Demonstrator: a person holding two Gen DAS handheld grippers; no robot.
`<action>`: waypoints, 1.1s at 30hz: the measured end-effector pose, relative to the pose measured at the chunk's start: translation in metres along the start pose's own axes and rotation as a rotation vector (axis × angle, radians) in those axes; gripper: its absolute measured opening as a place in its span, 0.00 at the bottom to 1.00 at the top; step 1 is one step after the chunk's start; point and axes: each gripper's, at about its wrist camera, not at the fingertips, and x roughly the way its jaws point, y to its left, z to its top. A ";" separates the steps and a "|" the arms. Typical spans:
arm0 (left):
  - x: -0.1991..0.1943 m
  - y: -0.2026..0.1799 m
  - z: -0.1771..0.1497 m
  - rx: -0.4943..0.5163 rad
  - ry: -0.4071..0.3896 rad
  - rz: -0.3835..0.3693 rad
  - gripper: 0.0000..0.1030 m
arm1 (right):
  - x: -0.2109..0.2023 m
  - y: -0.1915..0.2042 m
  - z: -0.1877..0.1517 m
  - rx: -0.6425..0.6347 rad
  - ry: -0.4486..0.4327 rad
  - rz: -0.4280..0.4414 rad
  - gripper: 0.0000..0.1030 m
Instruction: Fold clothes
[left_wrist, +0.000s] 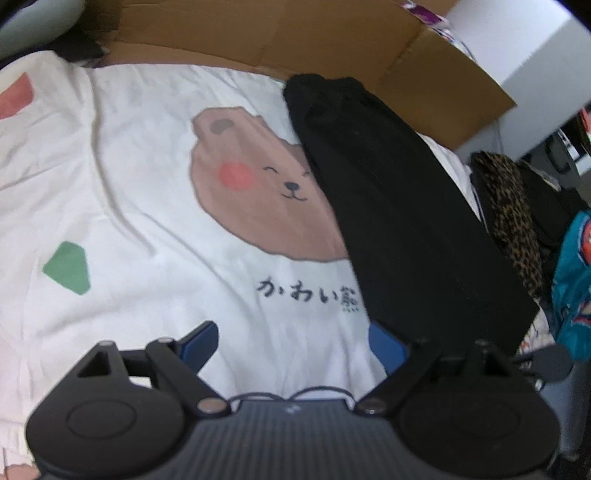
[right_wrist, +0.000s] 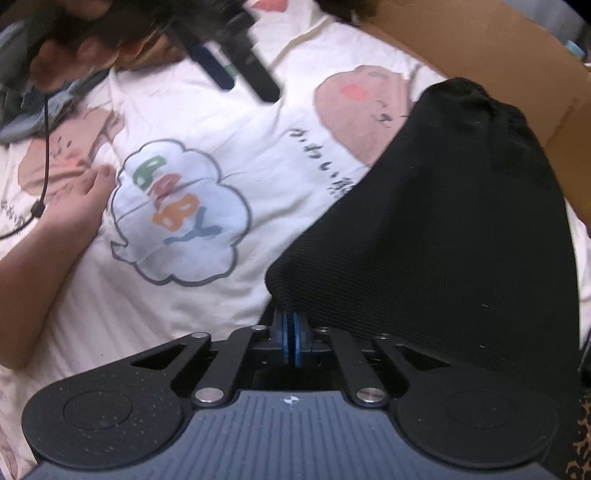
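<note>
A long black garment (left_wrist: 399, 221) lies folded lengthwise on a white bear-print sheet (left_wrist: 147, 177). My left gripper (left_wrist: 293, 343) hovers open over the sheet, and its right blue pad (left_wrist: 386, 345) sits at the garment's near left edge, with nothing between the jaws. In the right wrist view the black garment (right_wrist: 443, 229) fills the right side. My right gripper (right_wrist: 291, 325) is shut, its blue pads pressed together at the garment's near corner. The left gripper (right_wrist: 245, 88) shows blurred at the top there.
A brown cardboard box (left_wrist: 332, 40) borders the sheet at the back. Leopard-print cloth (left_wrist: 513, 221) and a teal item (left_wrist: 572, 277) lie at the right. A person's hand and forearm (right_wrist: 70, 221) rest on the sheet (right_wrist: 229, 122) at left, beside a black cable (right_wrist: 46, 147).
</note>
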 end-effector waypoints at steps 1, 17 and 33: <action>0.001 -0.003 -0.001 0.013 0.003 -0.008 0.87 | -0.004 -0.005 -0.001 0.020 -0.006 0.003 0.03; 0.049 -0.096 -0.039 0.336 0.130 -0.167 0.88 | -0.029 -0.064 -0.022 0.266 -0.087 0.010 0.01; 0.097 -0.131 -0.053 0.445 0.030 -0.009 0.86 | -0.044 -0.080 -0.025 0.328 -0.139 0.062 0.00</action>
